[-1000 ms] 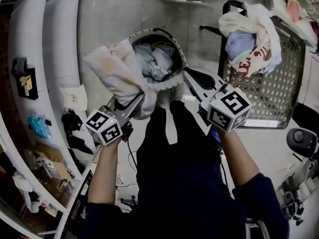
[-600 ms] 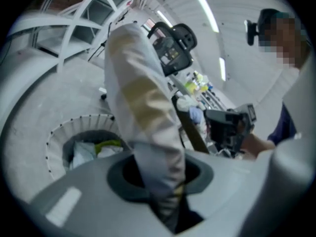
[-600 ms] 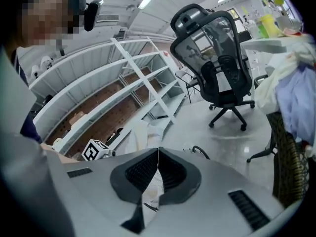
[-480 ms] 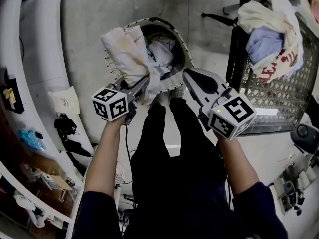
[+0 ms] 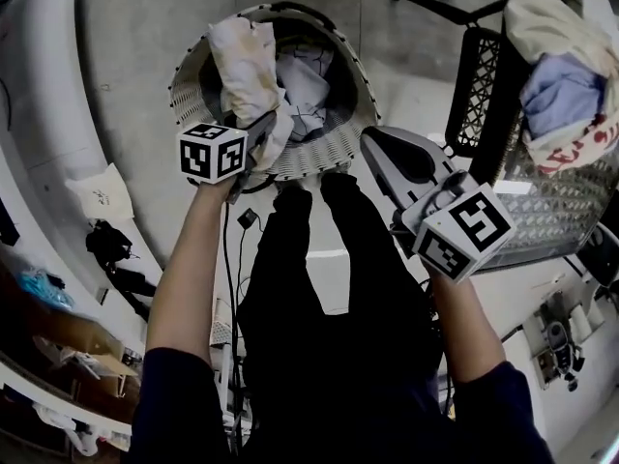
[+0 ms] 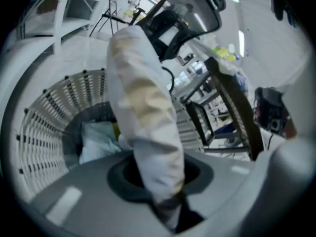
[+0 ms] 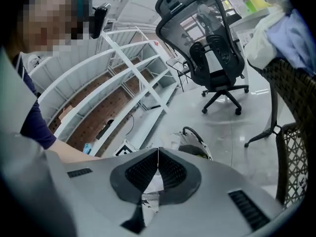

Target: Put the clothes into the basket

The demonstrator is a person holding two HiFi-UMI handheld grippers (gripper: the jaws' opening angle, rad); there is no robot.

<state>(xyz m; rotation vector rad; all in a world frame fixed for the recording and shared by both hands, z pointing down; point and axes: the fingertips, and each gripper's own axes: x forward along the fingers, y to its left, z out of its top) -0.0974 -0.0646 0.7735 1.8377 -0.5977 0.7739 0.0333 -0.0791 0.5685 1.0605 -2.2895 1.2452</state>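
A round white slatted basket (image 5: 190, 77) stands on the floor ahead of me, with pale blue and white clothes (image 5: 308, 90) in it. My left gripper (image 5: 263, 131) is shut on a cream, stained garment (image 5: 244, 54) that stands up over the basket's mouth. In the left gripper view the garment (image 6: 143, 107) rises from between the jaws of the left gripper (image 6: 163, 186), with the basket wall (image 6: 44, 127) behind it. My right gripper (image 5: 375, 145) hangs just right of the basket. In the right gripper view the right gripper (image 7: 158, 154) is shut, with nothing between its pads.
A black mesh bin (image 5: 484, 75) at the right holds a heap of clothes (image 5: 566, 66). A black office chair (image 7: 212, 43) stands farther off. White shelving (image 7: 123, 83) curves along the left. My legs (image 5: 329, 259) are close behind the basket.
Both grippers have sunk. The left one has carried the cream garment down and forward, from beside the basket to over its mouth. The right gripper stayed shut.
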